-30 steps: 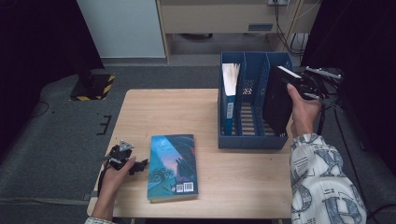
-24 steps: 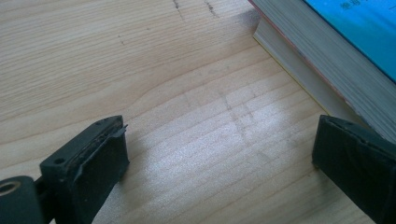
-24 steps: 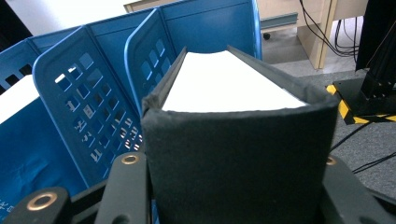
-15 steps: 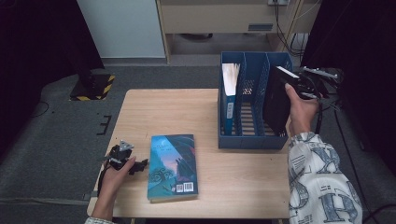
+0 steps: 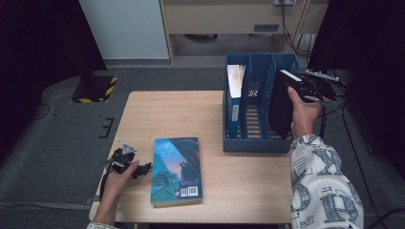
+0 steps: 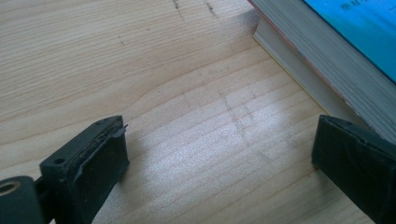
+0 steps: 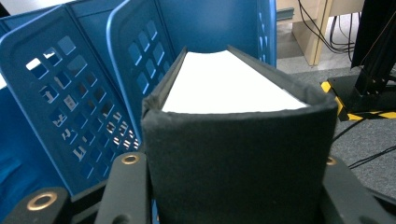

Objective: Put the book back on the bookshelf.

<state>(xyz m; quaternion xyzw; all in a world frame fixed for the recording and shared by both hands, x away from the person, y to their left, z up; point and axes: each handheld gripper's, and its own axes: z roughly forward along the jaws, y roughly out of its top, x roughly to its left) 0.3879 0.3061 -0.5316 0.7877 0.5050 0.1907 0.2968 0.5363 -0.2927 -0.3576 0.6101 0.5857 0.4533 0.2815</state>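
A black book (image 5: 281, 109) with white pages stands tilted in the right compartment of the blue file rack (image 5: 248, 143). My right gripper (image 5: 305, 88) is shut on its top end. In the right gripper view the jaws clamp both covers of the black book (image 7: 233, 88) near its spine, with the rack's perforated dividers (image 7: 70, 93) behind. A blue-covered book (image 5: 175, 169) lies flat near the table's front. My left gripper (image 5: 125, 160) rests on the wood just left of it, open with nothing between its jaws. In the left gripper view the left gripper (image 6: 219, 163) faces bare wood, the book's page edge (image 6: 327, 51) at upper right.
A blue-spined book (image 5: 235, 102) stands in the rack's left compartment; the middle compartment holds nothing. The wooden table (image 5: 167, 114) has free room at its far left. Cables and dark equipment (image 5: 334, 62) stand off the table's right side.
The right hand with the black book has shifted slightly left and down at the rack. The left hand and the flat book have not moved.
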